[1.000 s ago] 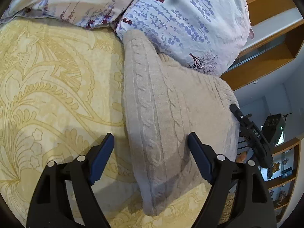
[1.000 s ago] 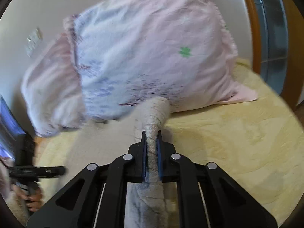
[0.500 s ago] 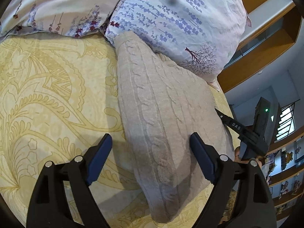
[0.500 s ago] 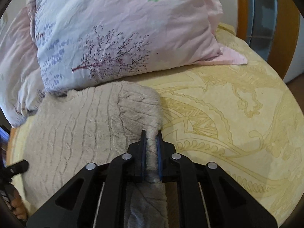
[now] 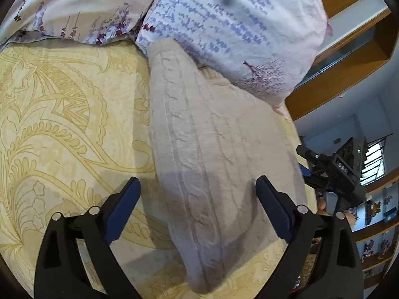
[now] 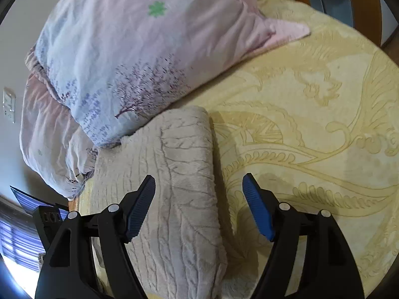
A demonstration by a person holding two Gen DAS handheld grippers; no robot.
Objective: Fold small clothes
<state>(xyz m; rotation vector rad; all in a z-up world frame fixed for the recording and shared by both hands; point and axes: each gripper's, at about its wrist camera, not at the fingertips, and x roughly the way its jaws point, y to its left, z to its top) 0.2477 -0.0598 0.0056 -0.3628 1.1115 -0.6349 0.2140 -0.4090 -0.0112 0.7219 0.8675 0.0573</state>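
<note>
Since a second ago my right gripper (image 6: pixel 198 205) has let go of the sweater (image 6: pixel 174 174) edge it was pinching; its jaws are opening, with the folded edge lying loose between them. On the other side my left gripper (image 5: pixel 198 208) is spreading wider too, hovering over the knit and gripping nothing. Beyond both, the beige cable-knit sweater rests folded on the yellow patterned bed (image 6: pixel 311 124), its far end against the floral pillow (image 6: pixel 124 62). I judge it soft, thick, limp and fairly light; I would pinch a folded corner.

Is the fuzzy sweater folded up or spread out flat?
Folded. The sweater lies doubled on the bedspread, one layer on another, with a rounded fold edge.
</note>
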